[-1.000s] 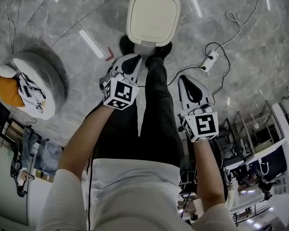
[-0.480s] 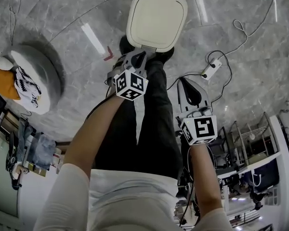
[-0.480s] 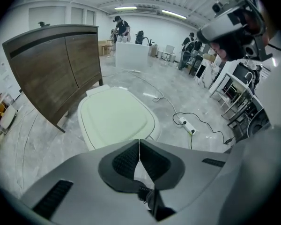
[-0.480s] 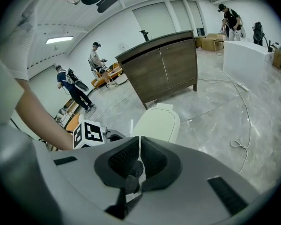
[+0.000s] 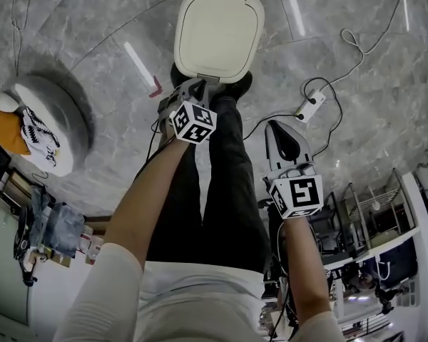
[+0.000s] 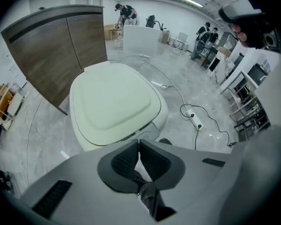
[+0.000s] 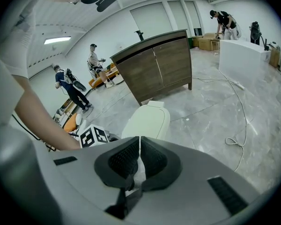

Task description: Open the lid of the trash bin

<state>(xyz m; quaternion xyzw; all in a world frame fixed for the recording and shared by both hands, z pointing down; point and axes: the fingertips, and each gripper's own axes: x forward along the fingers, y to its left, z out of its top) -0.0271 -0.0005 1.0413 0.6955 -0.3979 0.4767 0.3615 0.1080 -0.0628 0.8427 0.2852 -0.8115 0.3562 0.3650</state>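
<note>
A cream trash bin (image 5: 217,30) with its lid (image 6: 114,100) down stands on the floor ahead of my feet; the right gripper view shows the bin (image 7: 147,121) too. My left gripper (image 5: 192,89) is shut and empty, its tips just short of the bin's front edge. In its own view the left gripper (image 6: 139,142) sits right below the lid's front lip. My right gripper (image 5: 284,132) is shut, empty, held back beside my right leg, well short of the bin.
A white power strip (image 5: 308,107) with trailing cables lies on the marble floor right of the bin. A round white stool (image 5: 46,123) with cloth items sits at left. Metal racks (image 5: 374,205) stand at right. A wooden cabinet (image 6: 56,55) stands behind the bin.
My left gripper has moved forward from beside my leg up to the bin's front edge. The right gripper stays about where it was.
</note>
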